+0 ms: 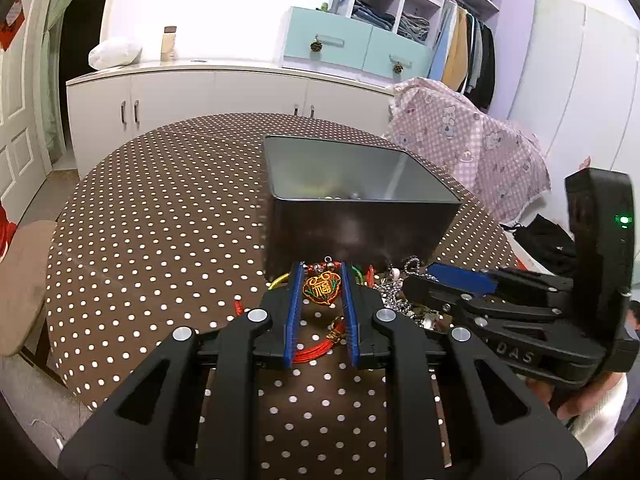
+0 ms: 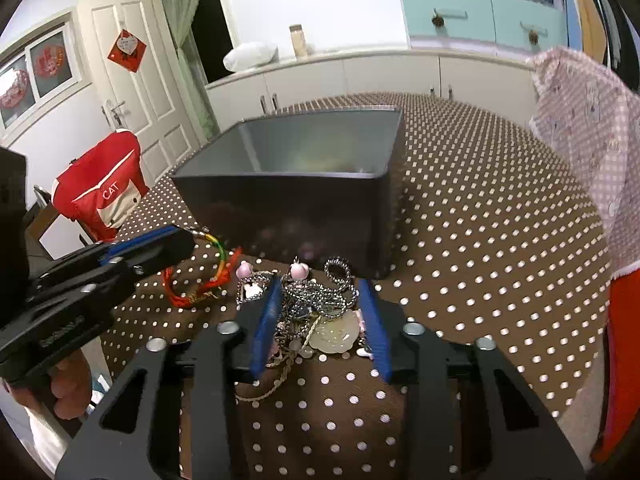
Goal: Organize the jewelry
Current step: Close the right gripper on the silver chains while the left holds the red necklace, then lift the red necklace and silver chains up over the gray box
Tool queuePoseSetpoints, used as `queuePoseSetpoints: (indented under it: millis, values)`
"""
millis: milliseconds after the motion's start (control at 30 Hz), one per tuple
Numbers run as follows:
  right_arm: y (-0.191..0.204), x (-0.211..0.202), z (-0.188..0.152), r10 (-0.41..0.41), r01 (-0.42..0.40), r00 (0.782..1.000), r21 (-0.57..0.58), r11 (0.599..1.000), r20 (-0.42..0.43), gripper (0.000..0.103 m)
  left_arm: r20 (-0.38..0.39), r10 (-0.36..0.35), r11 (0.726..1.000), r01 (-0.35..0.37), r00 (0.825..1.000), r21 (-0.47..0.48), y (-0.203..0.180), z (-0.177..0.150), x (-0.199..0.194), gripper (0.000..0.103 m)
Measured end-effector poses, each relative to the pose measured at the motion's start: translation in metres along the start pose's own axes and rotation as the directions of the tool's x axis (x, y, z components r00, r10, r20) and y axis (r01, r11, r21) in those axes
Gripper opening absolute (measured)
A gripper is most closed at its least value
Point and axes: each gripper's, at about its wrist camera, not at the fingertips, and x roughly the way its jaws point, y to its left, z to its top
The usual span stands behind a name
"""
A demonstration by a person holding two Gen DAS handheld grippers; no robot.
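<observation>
A dark metal box [image 1: 352,224] stands open on the polka-dot table [image 1: 160,208]; it also shows in the right wrist view [image 2: 304,216]. My left gripper [image 1: 320,276] is open, its blue pads on either side of a red-and-gold heart charm [image 1: 321,289] on a red cord [image 1: 320,350], just in front of the box. My right gripper [image 2: 318,288] is open around a tangled pile of silver chains [image 2: 316,300] with a pale jade pendant [image 2: 332,336] and pink beads. The red cord bracelet [image 2: 192,288] lies left of the pile.
A chair with a red jacket [image 2: 100,192] stands at the table's left. White cabinets [image 1: 200,88] run along the far wall. A pink patterned cloth [image 1: 472,136] covers something to the right. The other gripper's body [image 1: 560,304] is close on the right.
</observation>
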Motion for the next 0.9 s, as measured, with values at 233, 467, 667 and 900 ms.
queuePoseSetpoints:
  millis: [233,467,667,900]
  values:
    - [-0.004,-0.008,0.003,0.034,-0.035,0.999,0.029,0.999,0.021,0.015,0.002,0.026,1.000,-0.026,1.000,-0.012,0.006,0.000,-0.001,0.019]
    - [0.000,-0.014,0.007,0.039,-0.039,0.999,0.011,0.999,0.039,0.015,0.020,0.026,1.000,-0.026,0.999,-0.007,0.009,0.002,-0.006,0.019]
    - [-0.002,-0.025,0.014,0.035,-0.036,0.997,0.011,0.999,0.071,0.015,0.035,0.028,1.000,-0.028,0.999,-0.006,0.007,0.005,-0.011,0.019]
    - [0.001,-0.041,0.027,0.033,-0.031,0.992,-0.018,0.999,0.122,0.015,0.065,0.030,0.999,-0.031,0.997,0.010,0.003,0.016,-0.020,0.019]
